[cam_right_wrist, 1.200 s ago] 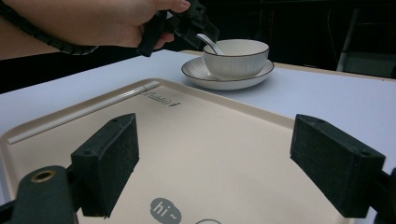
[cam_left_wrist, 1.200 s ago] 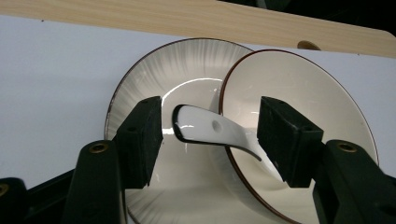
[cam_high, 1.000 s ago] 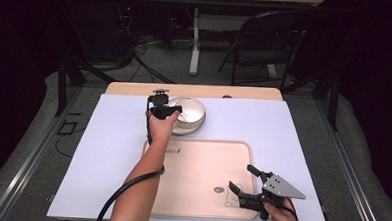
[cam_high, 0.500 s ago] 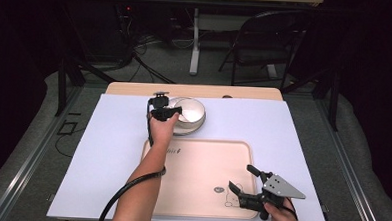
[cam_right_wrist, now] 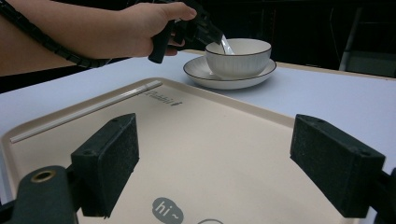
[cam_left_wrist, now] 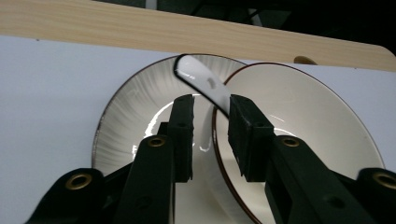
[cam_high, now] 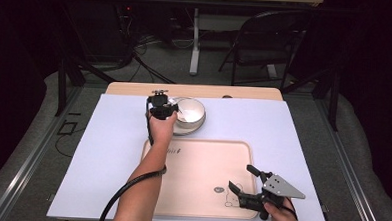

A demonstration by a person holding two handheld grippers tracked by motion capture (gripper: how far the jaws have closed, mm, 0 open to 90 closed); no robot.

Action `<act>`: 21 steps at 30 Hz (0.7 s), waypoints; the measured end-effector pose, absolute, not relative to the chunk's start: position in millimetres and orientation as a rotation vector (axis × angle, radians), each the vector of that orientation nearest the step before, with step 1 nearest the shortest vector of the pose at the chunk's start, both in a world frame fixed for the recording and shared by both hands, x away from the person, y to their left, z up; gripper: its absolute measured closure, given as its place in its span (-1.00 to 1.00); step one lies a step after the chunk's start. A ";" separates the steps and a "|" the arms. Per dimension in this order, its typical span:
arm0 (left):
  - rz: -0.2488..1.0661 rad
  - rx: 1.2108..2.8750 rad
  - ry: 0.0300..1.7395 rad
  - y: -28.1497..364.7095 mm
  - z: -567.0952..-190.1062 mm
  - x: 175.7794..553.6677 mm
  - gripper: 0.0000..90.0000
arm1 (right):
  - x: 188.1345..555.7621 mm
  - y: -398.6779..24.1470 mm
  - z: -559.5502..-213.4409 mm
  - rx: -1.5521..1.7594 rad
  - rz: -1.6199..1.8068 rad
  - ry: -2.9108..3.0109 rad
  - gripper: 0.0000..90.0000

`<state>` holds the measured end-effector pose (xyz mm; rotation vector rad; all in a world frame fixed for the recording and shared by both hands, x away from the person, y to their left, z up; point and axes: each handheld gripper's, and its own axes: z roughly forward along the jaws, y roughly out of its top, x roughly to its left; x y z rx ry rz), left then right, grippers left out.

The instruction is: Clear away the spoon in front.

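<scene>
A white bowl stands on a brown-rimmed plate at the back of the table, with a white spoon leaning in the bowl. My left gripper reaches over the plate from the left. Its jaws have just been closing, and the spoon handle runs between them. It touches the right pad, while a gap shows at the left pad. My right gripper hovers open and holds nothing over the front right corner of the beige tray. The bowl and the left hand show far off in its view.
A white sheet covers the table, leaving a wooden strip along the far edge. The tray carries a small printed logo. A folding chair and a table leg stand on the floor beyond.
</scene>
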<state>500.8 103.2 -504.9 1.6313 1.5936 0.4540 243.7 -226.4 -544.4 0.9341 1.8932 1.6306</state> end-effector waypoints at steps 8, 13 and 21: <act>0.394 1.581 1.593 108.6 -507.7 501.8 0.56 | 243.6 -226.3 -544.3 0.934 1.632 1.894 -0.67; 0.401 1.589 1.575 103.1 -506.9 504.4 0.40 | 243.7 -226.3 -544.4 0.934 1.631 1.894 -0.67; 0.414 1.592 1.585 99.5 -509.5 516.5 0.27 | 243.8 -226.6 -544.6 0.938 1.632 1.892 -0.67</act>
